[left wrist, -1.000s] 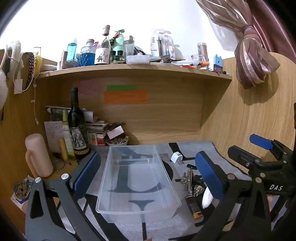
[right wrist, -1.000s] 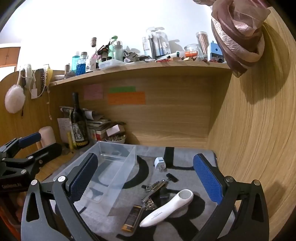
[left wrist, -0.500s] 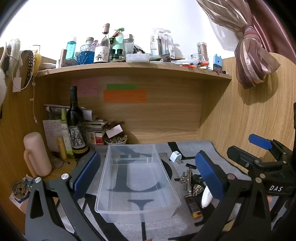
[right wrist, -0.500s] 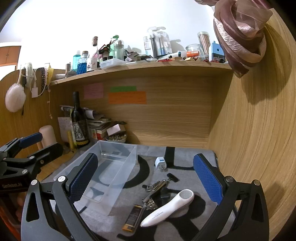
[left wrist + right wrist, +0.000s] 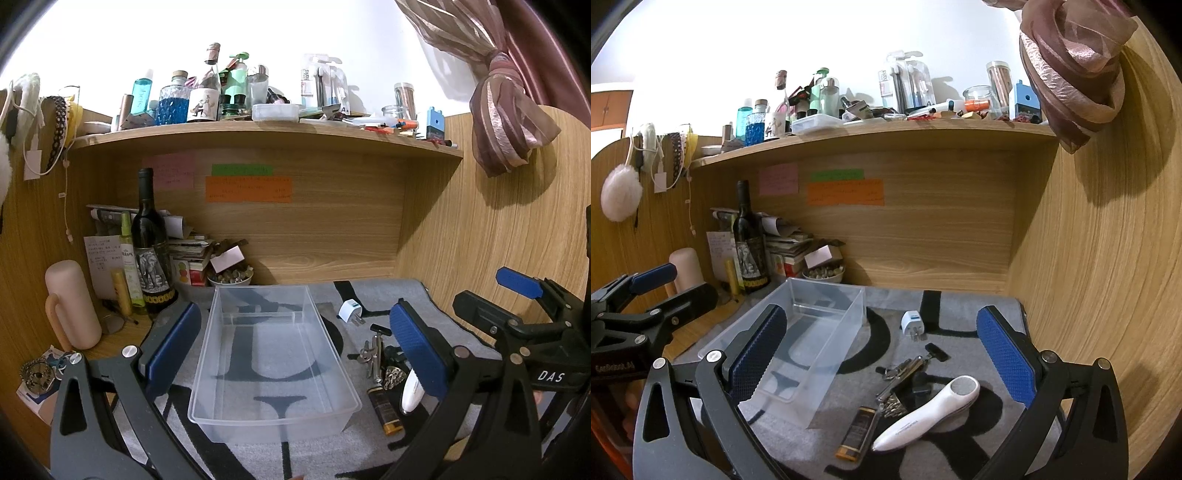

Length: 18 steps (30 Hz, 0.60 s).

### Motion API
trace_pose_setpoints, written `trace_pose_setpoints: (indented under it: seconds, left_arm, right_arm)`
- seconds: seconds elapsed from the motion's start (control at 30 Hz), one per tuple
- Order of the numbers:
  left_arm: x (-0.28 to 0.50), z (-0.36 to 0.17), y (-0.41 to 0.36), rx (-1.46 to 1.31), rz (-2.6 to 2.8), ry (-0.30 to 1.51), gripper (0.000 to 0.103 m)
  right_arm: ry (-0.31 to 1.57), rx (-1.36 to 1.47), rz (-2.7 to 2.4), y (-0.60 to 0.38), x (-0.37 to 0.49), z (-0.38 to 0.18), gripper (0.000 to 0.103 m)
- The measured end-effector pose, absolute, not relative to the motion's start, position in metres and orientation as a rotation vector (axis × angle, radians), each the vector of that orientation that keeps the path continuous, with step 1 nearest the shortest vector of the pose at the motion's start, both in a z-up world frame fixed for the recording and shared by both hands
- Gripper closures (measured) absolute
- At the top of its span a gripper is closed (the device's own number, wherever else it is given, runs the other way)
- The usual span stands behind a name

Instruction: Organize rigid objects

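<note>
Little has shifted: both grippers, left gripper [image 5: 295, 349] and right gripper [image 5: 881, 356], stay spread wide, holding nothing. Right of the clear bin [image 5: 271, 354] lie white plug [image 5: 913, 322], keys [image 5: 903, 369], lighter [image 5: 857, 432], white handheld device [image 5: 929, 411]; wine bottle [image 5: 150, 251] stands behind-left.

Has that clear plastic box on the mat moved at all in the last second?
No. In both views the clear plastic box keeps its place against the big letter on the mat and the white plug; only the cameras drift slightly.

Wine bottle [image 5: 149, 236] (elephant label), sticky notes [image 5: 248, 188], knotted curtain [image 5: 506, 122]
</note>
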<state>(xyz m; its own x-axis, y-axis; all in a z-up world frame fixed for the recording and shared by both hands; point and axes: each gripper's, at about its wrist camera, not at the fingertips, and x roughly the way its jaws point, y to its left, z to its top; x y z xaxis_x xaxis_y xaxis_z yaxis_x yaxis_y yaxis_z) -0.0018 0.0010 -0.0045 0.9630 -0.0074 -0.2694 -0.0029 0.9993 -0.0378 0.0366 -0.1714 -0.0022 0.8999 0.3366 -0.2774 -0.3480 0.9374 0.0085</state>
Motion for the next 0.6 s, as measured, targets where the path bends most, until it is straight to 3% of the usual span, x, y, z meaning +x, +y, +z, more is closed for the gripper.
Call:
trace_pose_setpoints:
  seconds: [0.6]
  left_arm:
    - [-0.0006,-0.0054,0.0002,-0.039,-0.006,0.276,0.000]
  right_arm:
    - [0.280,-0.045,0.356,-0.1695,0.0363,-0.0049,0.000]
